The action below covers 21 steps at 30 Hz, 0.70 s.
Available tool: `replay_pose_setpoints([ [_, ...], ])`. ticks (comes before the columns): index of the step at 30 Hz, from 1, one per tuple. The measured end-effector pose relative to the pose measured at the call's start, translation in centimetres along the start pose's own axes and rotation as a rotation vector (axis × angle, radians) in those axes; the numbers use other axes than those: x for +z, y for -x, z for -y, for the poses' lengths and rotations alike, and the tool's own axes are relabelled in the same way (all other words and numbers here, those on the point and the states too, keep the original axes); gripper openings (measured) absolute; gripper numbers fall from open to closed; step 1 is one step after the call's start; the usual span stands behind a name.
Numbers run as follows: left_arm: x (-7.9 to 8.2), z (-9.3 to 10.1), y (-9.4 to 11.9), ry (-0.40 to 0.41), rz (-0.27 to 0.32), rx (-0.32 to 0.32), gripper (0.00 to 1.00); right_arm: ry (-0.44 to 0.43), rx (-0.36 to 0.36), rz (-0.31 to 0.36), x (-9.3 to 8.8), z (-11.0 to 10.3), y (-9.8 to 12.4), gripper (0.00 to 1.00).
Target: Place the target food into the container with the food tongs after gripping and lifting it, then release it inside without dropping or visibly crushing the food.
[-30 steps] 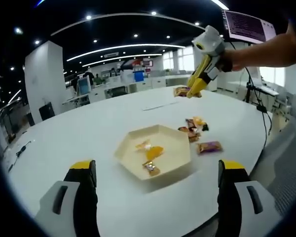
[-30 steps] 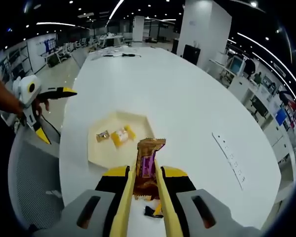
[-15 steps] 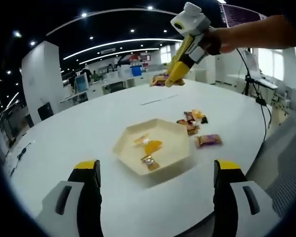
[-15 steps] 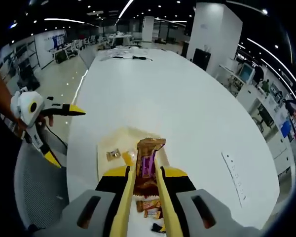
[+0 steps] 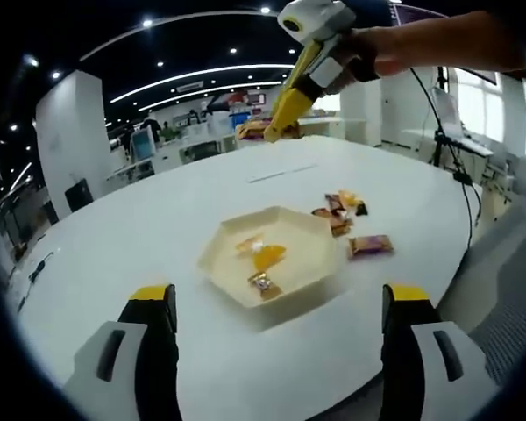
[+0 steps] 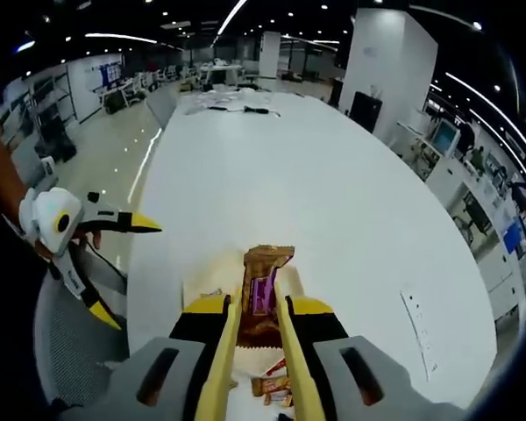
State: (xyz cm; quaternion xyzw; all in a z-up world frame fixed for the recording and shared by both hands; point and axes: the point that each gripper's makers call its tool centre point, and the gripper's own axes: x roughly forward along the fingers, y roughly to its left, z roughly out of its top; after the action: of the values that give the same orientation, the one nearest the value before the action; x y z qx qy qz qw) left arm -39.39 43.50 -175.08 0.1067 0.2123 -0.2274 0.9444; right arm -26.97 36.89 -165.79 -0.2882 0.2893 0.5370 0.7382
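Now carrying a wrapped snack bar above the tray

Right tongs [image 6: 256,338] grip the snack bar [image 6: 263,285], lifted higher than before, past the hexagonal tray [image 5: 272,263]; left tongs [image 5: 276,351] gape unloaded over the surface [image 5: 140,237].

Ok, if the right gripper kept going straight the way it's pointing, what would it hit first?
Probably the white table. The right gripper, shut on a wrapped snack bar, is above the hexagonal tray, aimed past it. Depth is unclear.

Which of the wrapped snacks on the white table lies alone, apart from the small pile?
The purple and brown wrapped snack bar, lying by itself on the white table beside the cream hexagonal tray, below the small pile of wrapped snacks.
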Motion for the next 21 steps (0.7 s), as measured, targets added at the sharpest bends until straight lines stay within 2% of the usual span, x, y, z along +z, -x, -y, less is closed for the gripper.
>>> replay_pose_setpoints([
  [5,0.0,0.0,0.0,-0.008,0.001,0.003,0.93,0.027,0.008,-0.001,0.5,-0.3,-0.7,0.23],
  [13,-0.1,-0.1,0.0,-0.012,-0.004,0.01,0.92,0.009,0.024,0.015,0.9,-0.4,-1.3,0.26],
  [21,-0.1,-0.2,-0.1,-0.01,-0.002,0.012,0.92,0.039,0.012,0.021,1.0,-0.5,-0.7,0.26],
])
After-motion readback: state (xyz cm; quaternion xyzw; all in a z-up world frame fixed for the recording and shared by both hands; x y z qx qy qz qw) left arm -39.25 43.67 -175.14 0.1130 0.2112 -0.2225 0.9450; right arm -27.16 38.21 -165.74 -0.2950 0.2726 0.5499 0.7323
